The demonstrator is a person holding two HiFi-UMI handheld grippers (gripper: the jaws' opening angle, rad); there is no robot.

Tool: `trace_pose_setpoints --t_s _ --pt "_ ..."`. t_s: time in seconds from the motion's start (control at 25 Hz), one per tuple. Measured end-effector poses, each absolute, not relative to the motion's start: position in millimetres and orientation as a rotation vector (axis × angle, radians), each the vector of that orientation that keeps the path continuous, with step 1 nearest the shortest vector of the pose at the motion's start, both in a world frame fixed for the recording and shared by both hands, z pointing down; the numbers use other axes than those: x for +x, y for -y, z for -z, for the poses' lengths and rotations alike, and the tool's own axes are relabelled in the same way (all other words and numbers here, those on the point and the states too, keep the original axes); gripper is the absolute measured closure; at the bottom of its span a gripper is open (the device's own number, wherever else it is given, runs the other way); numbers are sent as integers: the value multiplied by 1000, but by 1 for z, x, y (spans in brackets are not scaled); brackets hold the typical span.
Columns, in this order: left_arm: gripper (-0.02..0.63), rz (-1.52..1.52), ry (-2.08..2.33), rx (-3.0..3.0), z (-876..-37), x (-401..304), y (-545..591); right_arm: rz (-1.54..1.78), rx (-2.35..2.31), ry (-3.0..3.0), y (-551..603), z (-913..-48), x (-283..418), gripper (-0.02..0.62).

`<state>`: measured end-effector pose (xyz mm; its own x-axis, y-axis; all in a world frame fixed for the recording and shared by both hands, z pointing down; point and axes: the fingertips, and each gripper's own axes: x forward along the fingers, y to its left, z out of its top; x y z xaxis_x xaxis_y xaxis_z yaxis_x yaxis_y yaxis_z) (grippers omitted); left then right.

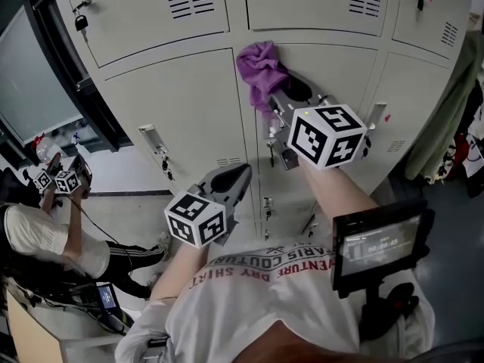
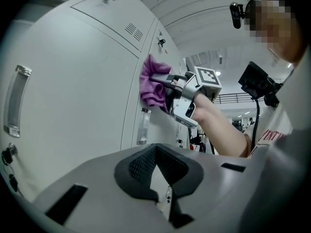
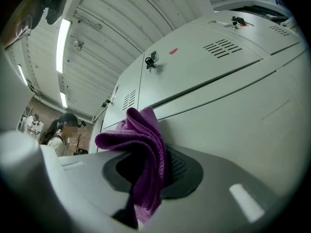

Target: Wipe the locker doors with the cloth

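The right gripper (image 1: 293, 91) has its jaws clamped on the purple cloth (image 1: 261, 66). The cloth bunches out at the gripper's 11 o'clock against the top corner of a cream locker door (image 1: 344, 70), near the head view's 12 o'clock. The left gripper (image 1: 236, 176) hangs at the right one's 7 o'clock, its jaws pressed together on nothing, pointing toward the lockers.

The person's white cotton T-shirt (image 1: 272, 278) carries red block print, upside down in the head view: "PARIS COUTURE", with "DRY SHIRT" on the next line. A further word beside it seems to end in "NTURE". In the left gripper view, red letters like "INT" show. The small black monitor (image 1: 378, 244) shows pale digits, too blurred to read.
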<state>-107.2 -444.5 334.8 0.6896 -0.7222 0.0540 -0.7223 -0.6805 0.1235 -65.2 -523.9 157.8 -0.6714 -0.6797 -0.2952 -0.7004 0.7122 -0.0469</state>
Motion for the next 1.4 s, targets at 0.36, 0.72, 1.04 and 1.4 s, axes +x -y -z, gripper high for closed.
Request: trace_pose_setpoints --t_s 0.36,0.72,1.04,1.4 --pt "604 26 1207 2744 -338 -114 440 -144 -1154 -2629 526 -158 -65 537" --pt "604 44 1203 2742 -338 -111 434 -116 -1260 -2585 532 -160 -27 537" --pt "604 32 1159 2763 -340 -96 433 -139 -1446 -2490 539 -163 36 537" --pt "604 22 1116 2781 -340 -81 431 -138 -1619 -2366 547 -163 110 537"
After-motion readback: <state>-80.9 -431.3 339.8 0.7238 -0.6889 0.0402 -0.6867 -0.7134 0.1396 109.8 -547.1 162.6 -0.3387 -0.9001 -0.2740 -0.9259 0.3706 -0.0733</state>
